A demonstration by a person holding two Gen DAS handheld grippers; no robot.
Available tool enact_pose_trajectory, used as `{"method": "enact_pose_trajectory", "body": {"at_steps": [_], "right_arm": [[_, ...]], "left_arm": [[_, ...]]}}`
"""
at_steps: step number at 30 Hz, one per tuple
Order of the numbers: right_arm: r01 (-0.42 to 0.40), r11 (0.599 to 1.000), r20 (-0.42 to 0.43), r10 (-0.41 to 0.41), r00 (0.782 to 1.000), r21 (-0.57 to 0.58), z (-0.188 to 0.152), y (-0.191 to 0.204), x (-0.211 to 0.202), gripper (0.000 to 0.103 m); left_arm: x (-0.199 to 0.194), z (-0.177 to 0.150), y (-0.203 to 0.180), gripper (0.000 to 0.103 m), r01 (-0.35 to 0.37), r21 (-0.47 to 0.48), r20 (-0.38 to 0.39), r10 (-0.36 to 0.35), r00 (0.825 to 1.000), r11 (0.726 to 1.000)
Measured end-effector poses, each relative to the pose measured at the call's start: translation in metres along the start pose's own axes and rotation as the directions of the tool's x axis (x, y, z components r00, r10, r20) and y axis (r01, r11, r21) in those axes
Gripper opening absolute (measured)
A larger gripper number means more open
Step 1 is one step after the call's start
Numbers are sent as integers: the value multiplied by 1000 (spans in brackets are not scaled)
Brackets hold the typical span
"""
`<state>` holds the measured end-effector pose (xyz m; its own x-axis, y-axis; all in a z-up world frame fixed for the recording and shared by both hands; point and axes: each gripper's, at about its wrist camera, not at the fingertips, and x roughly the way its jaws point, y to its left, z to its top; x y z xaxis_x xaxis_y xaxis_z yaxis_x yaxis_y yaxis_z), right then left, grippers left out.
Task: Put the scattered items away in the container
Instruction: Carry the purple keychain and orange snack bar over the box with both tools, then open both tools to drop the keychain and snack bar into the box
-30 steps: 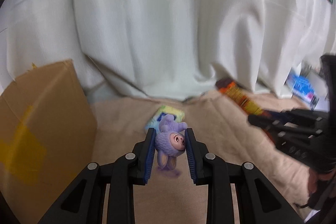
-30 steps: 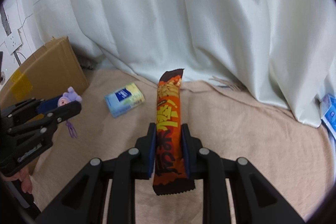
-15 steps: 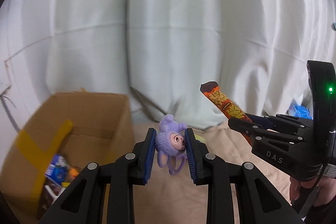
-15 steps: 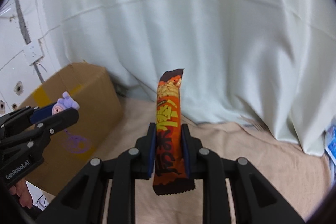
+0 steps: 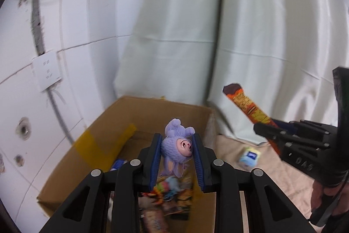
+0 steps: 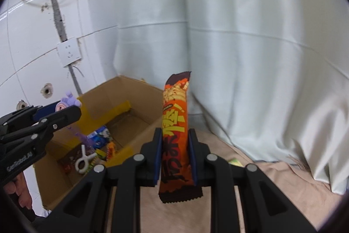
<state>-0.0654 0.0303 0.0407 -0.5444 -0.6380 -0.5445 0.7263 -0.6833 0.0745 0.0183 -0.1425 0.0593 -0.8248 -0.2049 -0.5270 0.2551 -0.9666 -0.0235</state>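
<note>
Your left gripper [image 5: 177, 158] clamps the purple toy [image 5: 177, 149] over the cardboard box [image 5: 152, 110]; your right gripper [image 6: 175, 151] pinches the snack bar [image 6: 175, 123], seemingly beside the box's right wall, so releasing now may miss.

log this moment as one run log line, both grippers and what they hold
left gripper: shut on purple toy, over cardboard box | right gripper: shut on orange snack pack, beside box | nothing released

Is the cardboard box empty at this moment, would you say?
No, the cardboard box already holds several snack packets.
</note>
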Motion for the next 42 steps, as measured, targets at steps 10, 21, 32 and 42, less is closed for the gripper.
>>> {"method": "enact_pose_trajectory", "body": {"at_steps": [10,21,32,42], "right_arm": [[-126,991,-29,125,992,-41,9,55,31,26],[-196,977,-99,187,977,-86,0,104,61,26],[-166,982,-157,151,976,-87,-13,113,81,35],[-94,994,-65,91,994,-50,-7,95,61,101]], "left_arm": [[16,-26,51,29,-54,-58,-58,50,997,997],[17,-45,83,29,-50,-106,-79,42,996,993],[31,-56,98,29,-60,-100,-131,47,990,993],[28,-54,90,30,-68,-61,-165,57,985,996]]}}
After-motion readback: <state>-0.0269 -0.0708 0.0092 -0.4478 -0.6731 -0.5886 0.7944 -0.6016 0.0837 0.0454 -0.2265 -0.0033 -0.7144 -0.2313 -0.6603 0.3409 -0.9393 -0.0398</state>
